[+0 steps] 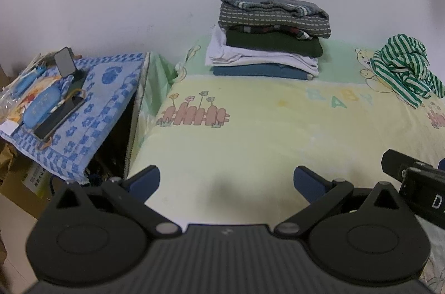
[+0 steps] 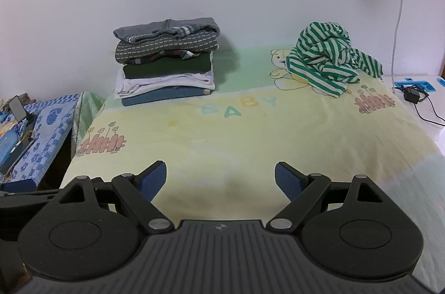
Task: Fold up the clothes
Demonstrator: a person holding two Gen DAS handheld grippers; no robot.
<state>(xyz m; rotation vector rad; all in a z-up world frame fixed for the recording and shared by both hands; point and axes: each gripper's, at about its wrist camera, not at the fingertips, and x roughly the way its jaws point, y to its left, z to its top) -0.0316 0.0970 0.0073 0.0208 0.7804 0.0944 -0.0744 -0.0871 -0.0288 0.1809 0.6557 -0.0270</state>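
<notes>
A crumpled green-and-white striped garment (image 1: 406, 69) (image 2: 331, 60) lies in a heap at the far right of the yellow baby blanket (image 1: 264, 121) (image 2: 250, 132). A stack of several folded clothes (image 1: 267, 35) (image 2: 167, 60) stands against the back wall, left of the heap. My left gripper (image 1: 226, 180) hovers open over the blanket's near edge, with nothing between its blue pads. My right gripper (image 2: 221, 177) is open too, low over the blanket's middle, well short of the striped garment. Part of the right gripper's body (image 1: 414, 182) shows at the left wrist view's right edge.
A side table with a blue patterned cloth (image 1: 91, 110) (image 2: 47, 124) stands left of the bed, carrying a phone on a stand (image 1: 65, 62) and blue cases. Cardboard boxes (image 1: 19, 182) sit below it. A black charger with its cable (image 2: 414, 96) lies at the right.
</notes>
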